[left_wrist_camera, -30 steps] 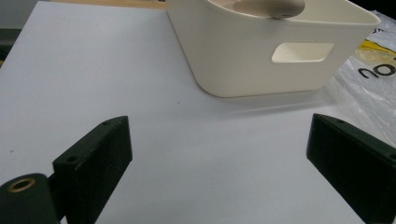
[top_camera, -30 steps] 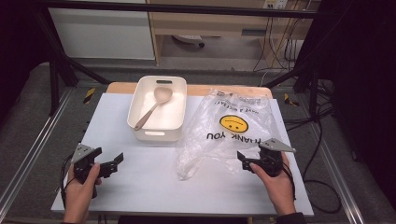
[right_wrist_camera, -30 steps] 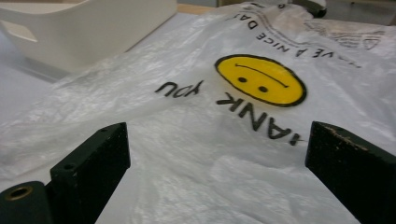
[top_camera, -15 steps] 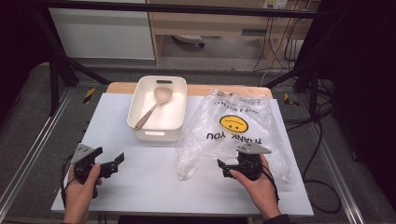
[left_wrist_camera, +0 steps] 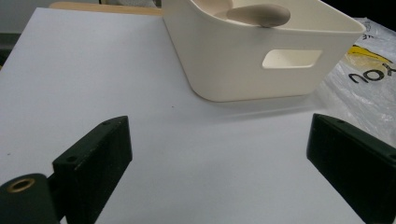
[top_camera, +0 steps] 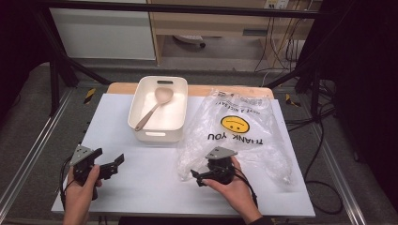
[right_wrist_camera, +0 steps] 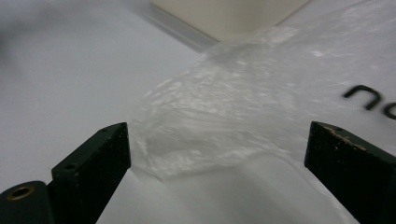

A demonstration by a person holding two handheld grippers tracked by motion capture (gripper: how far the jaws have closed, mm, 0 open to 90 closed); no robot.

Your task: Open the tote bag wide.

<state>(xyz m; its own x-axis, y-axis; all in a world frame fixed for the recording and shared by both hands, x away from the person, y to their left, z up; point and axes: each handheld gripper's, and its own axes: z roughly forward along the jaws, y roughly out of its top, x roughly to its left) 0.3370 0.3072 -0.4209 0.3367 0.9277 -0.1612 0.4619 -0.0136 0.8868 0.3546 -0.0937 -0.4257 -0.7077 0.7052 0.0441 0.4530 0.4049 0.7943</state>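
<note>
A clear plastic bag (top_camera: 239, 129) with a yellow smiley and "THANK YOU" print lies flat on the right half of the white table. My right gripper (top_camera: 197, 175) is open at the bag's near left corner; in the right gripper view its jaws stand wide apart on either side of the crinkled bag edge (right_wrist_camera: 205, 135). A cream tub (top_camera: 158, 111) sits at the middle back with a beige spoon (top_camera: 155, 105) in it. My left gripper (top_camera: 115, 163) is open near the front left, empty, facing the tub (left_wrist_camera: 261, 51) and the spoon's bowl (left_wrist_camera: 259, 14).
The white table sheet (top_camera: 141, 187) is bare between the two grippers. A wooden edge (top_camera: 197, 89) shows behind the tub. Metal frame rails (top_camera: 28, 154) run along both sides, and cables (top_camera: 319, 136) hang off the right.
My right gripper has moved left along the front of the bag, from its right part to its near left corner. The left gripper has stayed put.
</note>
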